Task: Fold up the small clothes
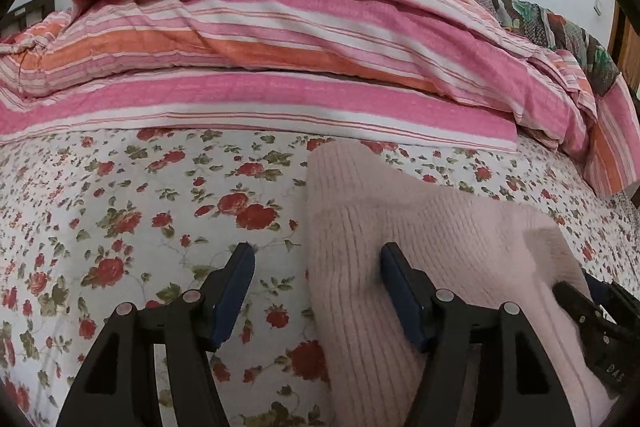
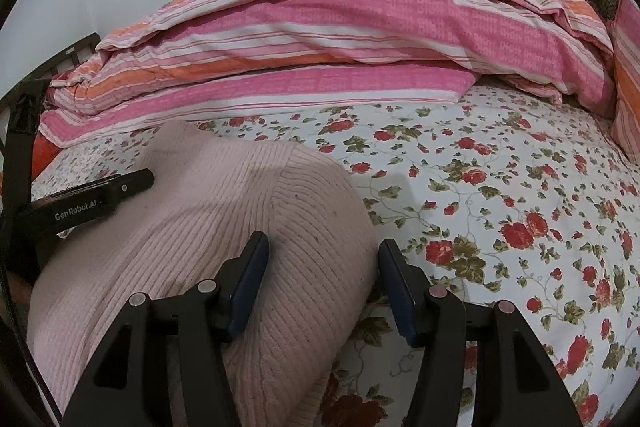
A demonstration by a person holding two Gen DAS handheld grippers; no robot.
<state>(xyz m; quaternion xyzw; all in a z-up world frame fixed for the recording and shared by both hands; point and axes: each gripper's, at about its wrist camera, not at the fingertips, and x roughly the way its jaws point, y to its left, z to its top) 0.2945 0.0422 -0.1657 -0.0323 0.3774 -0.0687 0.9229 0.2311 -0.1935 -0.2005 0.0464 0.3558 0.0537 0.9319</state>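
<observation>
My left claw (image 1: 316,267) and right claw (image 2: 324,259) both hang spread, each straddling one side edge of the pink knitted garment (image 2: 240,227) lying on the flowered bedsheet (image 2: 500,187), seemingly so I can pinch both edges for a fold.

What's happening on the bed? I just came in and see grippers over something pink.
A person with a gripper in each hand is folding a pink knit sweater on the floral sheet. Both the left gripper and the right gripper are open, each straddling a side edge of the sweater, gripping nothing yet. A striped quilt is piled behind.
</observation>
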